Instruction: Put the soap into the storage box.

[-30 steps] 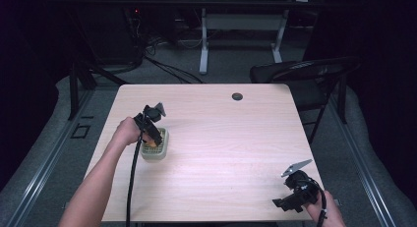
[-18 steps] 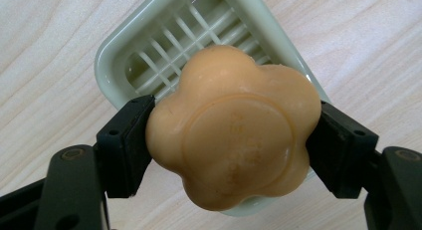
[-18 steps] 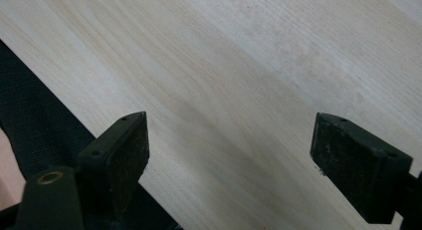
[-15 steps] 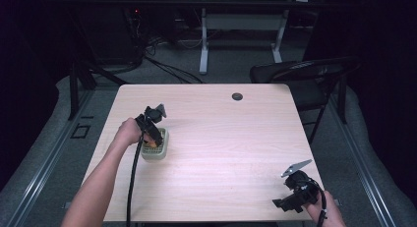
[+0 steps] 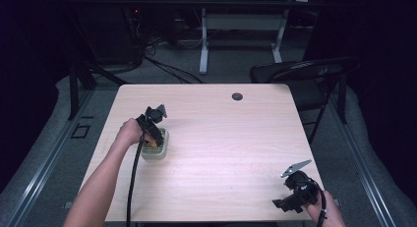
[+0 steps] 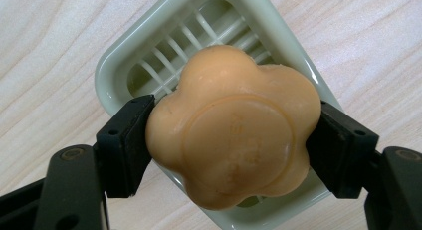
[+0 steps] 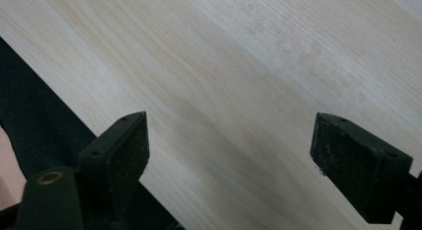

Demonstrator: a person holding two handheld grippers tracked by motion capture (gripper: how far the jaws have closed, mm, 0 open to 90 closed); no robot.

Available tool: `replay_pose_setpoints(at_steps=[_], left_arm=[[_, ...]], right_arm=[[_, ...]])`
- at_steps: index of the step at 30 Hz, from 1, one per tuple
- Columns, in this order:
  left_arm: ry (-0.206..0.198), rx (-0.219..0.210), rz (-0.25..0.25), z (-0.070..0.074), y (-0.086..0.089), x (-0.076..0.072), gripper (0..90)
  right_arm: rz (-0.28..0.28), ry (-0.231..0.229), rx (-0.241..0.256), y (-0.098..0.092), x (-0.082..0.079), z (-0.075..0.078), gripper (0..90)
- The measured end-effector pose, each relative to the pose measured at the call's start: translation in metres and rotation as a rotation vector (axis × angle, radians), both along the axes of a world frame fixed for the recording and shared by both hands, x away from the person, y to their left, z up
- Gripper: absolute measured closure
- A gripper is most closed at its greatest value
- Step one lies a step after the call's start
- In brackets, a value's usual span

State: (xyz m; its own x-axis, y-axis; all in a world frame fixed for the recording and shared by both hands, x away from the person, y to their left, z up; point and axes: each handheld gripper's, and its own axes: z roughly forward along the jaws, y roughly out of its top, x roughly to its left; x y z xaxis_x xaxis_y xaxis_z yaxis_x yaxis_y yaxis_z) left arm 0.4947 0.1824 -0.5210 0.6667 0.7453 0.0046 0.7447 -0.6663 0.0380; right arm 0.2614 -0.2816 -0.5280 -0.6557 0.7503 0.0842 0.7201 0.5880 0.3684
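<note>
A peach, flower-shaped soap bar sits between the jaws of my left gripper, which is shut on it. Right under the soap lies a pale green slatted soap dish; whether the soap touches it I cannot tell. From the high view, the left gripper stands over the soap dish at the table's left middle, with a bit of orange soap showing. My right gripper is open over bare wood near the front edge; in the high view the right gripper is at the front right corner.
The light wood table has a dark round grommet near its far edge. A black folding chair stands past the far right corner. A dark strip beyond the table's edge runs close to the right gripper.
</note>
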Motion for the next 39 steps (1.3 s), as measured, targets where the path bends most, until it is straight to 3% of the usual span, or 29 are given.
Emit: replay_pose_setpoints(at_steps=[12,21,31,39], left_arm=[[-0.003,0.005,0.005,-0.001,-0.001,-0.001,25.8],[-0.024,0.031,0.015,0.009,0.004,-0.004,16.3],[-0.072,-0.011,0.030,0.024,0.008,-0.014,15.2],[-0.099,-0.034,0.011,0.038,0.011,-0.031,13.3]], right_arm=[[-0.001,0.004,0.006,0.000,0.000,-0.001,15.3],[0.004,0.005,-0.003,0.000,0.000,0.000,15.3],[0.003,0.007,-0.002,0.001,0.000,0.000,15.3],[0.001,0.008,0.005,0.001,0.000,-0.001,15.3]])
